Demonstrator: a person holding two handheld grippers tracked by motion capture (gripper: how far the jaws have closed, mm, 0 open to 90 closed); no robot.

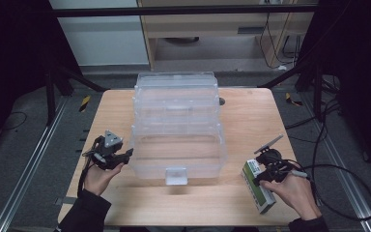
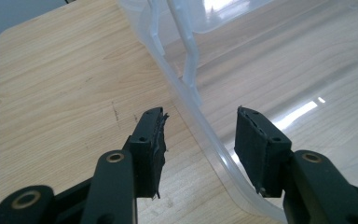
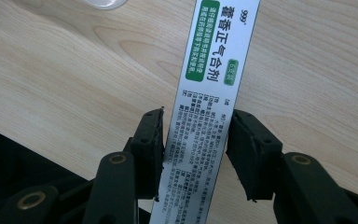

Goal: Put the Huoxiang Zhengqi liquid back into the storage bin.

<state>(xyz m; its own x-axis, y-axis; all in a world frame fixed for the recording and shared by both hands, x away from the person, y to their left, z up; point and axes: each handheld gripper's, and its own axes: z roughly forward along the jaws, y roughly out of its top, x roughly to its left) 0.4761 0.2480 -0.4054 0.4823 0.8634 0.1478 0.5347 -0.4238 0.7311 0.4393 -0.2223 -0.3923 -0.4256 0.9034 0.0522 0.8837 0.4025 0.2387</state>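
A long white and green medicine box (image 1: 264,200) (image 3: 214,56) lies on the wooden table near its front right corner. My right gripper (image 1: 257,180) (image 3: 196,126) comes at it from above, and both pads sit against the box's long sides. A large clear plastic storage bin (image 1: 174,166) stands in the middle of the table with nothing visible inside. My left gripper (image 1: 127,155) (image 2: 200,126) is at the bin's front left corner, open, with the bin's curved rim (image 2: 214,151) running between its jaws without touching either pad.
The bin has a clear latch tab (image 1: 176,175) on its front wall and a stepped lid or upper part toward the back. Bare wooden table (image 1: 251,116) lies on both sides of the bin. A black cable (image 1: 338,169) trails off the table's right edge.
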